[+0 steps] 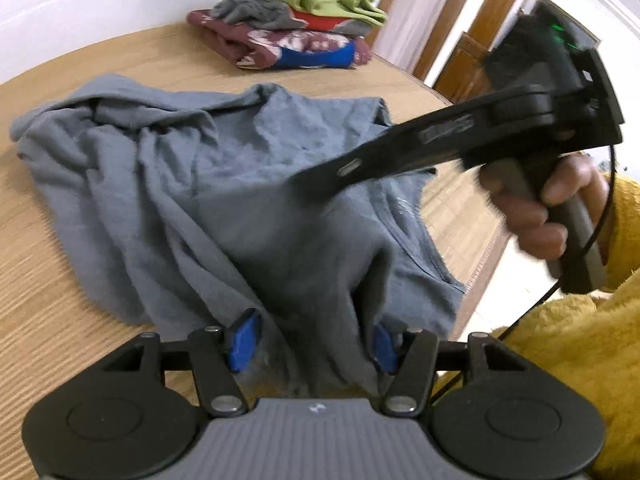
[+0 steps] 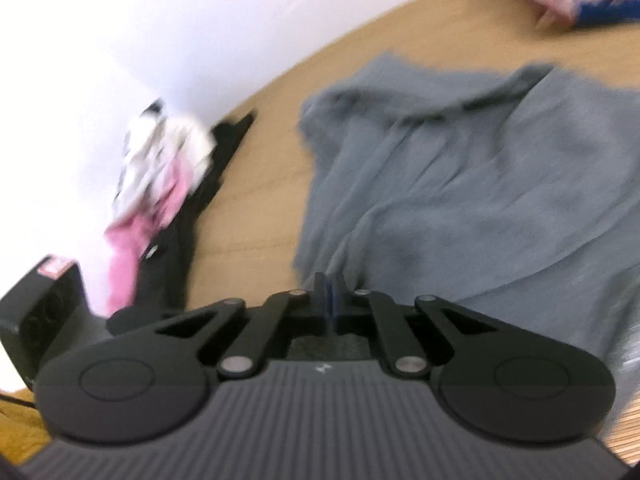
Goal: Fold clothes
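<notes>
A crumpled grey shirt (image 1: 168,168) lies spread on the wooden table (image 1: 60,288). In the left wrist view, a thick bunch of its near edge rises between the blue pads (image 1: 244,338) of my left gripper (image 1: 314,338), which grip it. From the right, a hand in a yellow sleeve (image 1: 580,340) holds my right gripper (image 1: 308,182), whose tip rests on the shirt's middle. The right wrist view is blurred. In it the right gripper (image 2: 330,280) has its pads pressed together, and the grey shirt (image 2: 480,184) reaches right up to the tips.
A stack of folded clothes (image 1: 296,28) with a green piece on top sits at the table's far side. A loose pile of pink, white and black clothes (image 2: 160,176) lies against the wall. The table edge (image 1: 480,248) runs close on the right, and wooden doors (image 1: 472,52) stand behind it.
</notes>
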A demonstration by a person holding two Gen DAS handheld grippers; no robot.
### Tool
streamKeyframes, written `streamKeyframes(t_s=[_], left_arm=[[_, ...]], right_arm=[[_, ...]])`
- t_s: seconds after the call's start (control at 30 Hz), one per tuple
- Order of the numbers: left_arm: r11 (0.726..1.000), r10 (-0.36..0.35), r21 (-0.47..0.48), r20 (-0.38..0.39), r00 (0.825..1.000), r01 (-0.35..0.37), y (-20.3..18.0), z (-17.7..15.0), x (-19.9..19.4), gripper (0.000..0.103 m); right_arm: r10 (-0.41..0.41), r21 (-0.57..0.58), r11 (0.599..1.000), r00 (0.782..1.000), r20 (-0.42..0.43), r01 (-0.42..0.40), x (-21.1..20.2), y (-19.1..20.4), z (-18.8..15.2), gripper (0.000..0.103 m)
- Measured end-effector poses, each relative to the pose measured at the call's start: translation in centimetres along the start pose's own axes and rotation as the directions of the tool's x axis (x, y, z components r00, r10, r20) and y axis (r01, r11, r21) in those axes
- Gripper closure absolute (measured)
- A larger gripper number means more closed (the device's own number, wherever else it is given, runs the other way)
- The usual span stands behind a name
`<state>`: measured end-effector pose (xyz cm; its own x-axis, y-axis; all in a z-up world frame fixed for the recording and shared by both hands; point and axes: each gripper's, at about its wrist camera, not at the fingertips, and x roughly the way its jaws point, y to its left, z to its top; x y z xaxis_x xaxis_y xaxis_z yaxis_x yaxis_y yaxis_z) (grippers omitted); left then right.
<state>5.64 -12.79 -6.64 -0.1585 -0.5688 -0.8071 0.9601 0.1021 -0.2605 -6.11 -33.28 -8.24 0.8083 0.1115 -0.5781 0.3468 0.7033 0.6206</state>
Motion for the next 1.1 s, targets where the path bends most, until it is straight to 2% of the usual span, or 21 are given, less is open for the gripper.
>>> streamKeyframes(t_s=[0.07, 0.1, 0.13, 0.17, 0.2, 0.23, 0.27, 0.3, 0.33, 0.37, 0.4, 0.43, 0.5, 0.6, 0.7, 0.77, 0.83, 0.9, 0.97, 1.03, 1.1], left_arm=[[0.999, 0.045, 0.004, 0.014, 0.999, -0.045, 0.7, 0.9, -0.4, 0.041], [0.997, 0.072, 0.007, 0.028, 0.997, -0.072, 1.1, 1.5, -0.7, 0.041], [0.996, 0.090, 0.004, 0.044, 0.995, -0.090, 1.6, 2.1, -1.0, 0.039], [0.995, 0.104, -0.007, 0.063, 0.993, -0.104, 2.2, 2.9, -1.0, 0.036], [0.993, 0.118, -0.018, 0.083, 0.990, -0.117, 2.9, 3.6, -1.1, 0.034], [0.989, 0.146, -0.027, 0.098, 0.984, -0.144, 3.6, 4.6, -0.8, 0.032], [0.985, 0.171, -0.031, 0.110, 0.979, -0.168, 4.3, 5.5, -0.2, 0.031], [0.981, 0.195, -0.035, 0.105, 0.975, -0.192, 5.1, 6.6, 1.1, 0.030], [0.976, 0.219, -0.039, 0.099, 0.971, -0.216, 5.9, 7.7, 2.4, 0.030], [0.972, 0.236, -0.039, 0.075, 0.969, -0.234, 6.7, 8.5, 4.0, 0.031], [0.967, 0.253, -0.039, 0.051, 0.966, -0.251, 7.4, 9.4, 5.6, 0.031], [0.962, 0.273, -0.029, 0.023, 0.962, -0.273, 7.9, 10.0, 7.2, 0.034], [0.953, 0.302, -0.006, -0.020, 0.953, -0.302, 8.5, 10.9, 9.8, 0.035], [0.955, 0.296, 0.018, -0.047, 0.954, -0.295, 8.6, 11.7, 12.2, 0.035], [0.945, 0.320, 0.076, -0.031, 0.947, -0.317, 7.6, 12.1, 13.6, 0.038], [0.943, 0.319, 0.104, -0.010, 0.948, -0.316, 6.8, 12.1, 13.7, 0.064], [0.947, 0.307, 0.094, 0.011, 0.952, -0.307, 6.4, 12.1, 12.9, 0.085], [0.974, 0.226, 0.011, 0.072, 0.972, -0.227, 6.9, 11.8, 10.2, 0.086], [0.991, 0.130, -0.067, 0.170, 0.977, -0.120, 7.4, 11.0, 6.1, 0.086], [0.995, 0.060, -0.095, 0.274, 0.960, -0.036, 7.7, 9.5, 0.9, 0.086], [0.994, 0.052, -0.108, 0.329, 0.943, -0.017, 7.5, 7.4, -3.8, 0.085]], right_arm=[[-0.053, 0.019, 0.999, 0.990, 0.133, 0.050, -3.1, -0.9, 1.9, 0.099], [-0.080, 0.044, 0.996, 0.974, 0.214, 0.073, -5.1, -1.4, 3.2, 0.099], [-0.114, 0.072, 0.993, 0.947, 0.300, 0.097, -7.2, -1.9, 4.5, 0.099], [-0.168, 0.095, 0.985, 0.906, 0.388, 0.142, -9.2, -2.4, 5.6, 0.099], [-0.223, 0.122, 0.975, 0.854, 0.470, 0.188, -11.2, -2.9, 6.8, 0.098], [-0.327, 0.159, 0.945, 0.784, 0.528, 0.287, -12.3, -3.4, 7.7, 0.098], [-0.423, 0.204, 0.903, 0.698, 0.577, 0.379, -13.3, -4.0, 8.6, 0.096], [-0.510, 0.253, 0.850, 0.601, 0.616, 0.462, -14.3, -4.6, 9.5, 0.092], [-0.585, 0.282, 0.791, 0.536, 0.609, 0.542, -14.3, -5.5, 10.2, 0.077], [-0.668, 0.314, 0.716, 0.480, 0.569, 0.624, -13.7, -6.4, 10.8, 0.066], [-0.737, 0.346, 0.647, 0.441, 0.512, 0.679, -13.1, -7.3, 11.0, 0.056], [-0.773, 0.372, 0.613, 0.433, 0.463, 0.697, -12.4, -7.9, 10.5, 0.056], [-0.746, 0.346, 0.657, 0.515, 0.422, 0.669, -11.3, -8.2, 8.2, 0.055], [-0.683, 0.263, 0.730, 0.662, 0.308, 0.631, -9.1, -8.5, 4.0, 0.048], [-0.640, 0.167, 0.768, 0.744, 0.191, 0.618, -6.5, -7.4, -0.1, 0.048], [-0.616, 0.088, 0.788, 0.773, 0.151, 0.610, -5.1, -6.0, -2.0, 0.048], [-0.595, 0.021, 0.802, 0.793, 0.129, 0.597, -3.9, -4.6, -2.5, 0.048], [-0.578, -0.032, 0.810, 0.807, 0.116, 0.585, -3.2, -3.8, -2.5, 0.048], [-0.583, -0.047, 0.806, 0.804, 0.113, 0.591, -2.7, -3.7, -2.5, 0.048], [-0.587, -0.034, 0.804, 0.802, 0.111, 0.593, -2.7, -4.1, -2.2, 0.048], [-0.571, 0.010, 0.819, 0.815, 0.098, 0.573, -3.2, -4.9, -1.9, 0.048]])
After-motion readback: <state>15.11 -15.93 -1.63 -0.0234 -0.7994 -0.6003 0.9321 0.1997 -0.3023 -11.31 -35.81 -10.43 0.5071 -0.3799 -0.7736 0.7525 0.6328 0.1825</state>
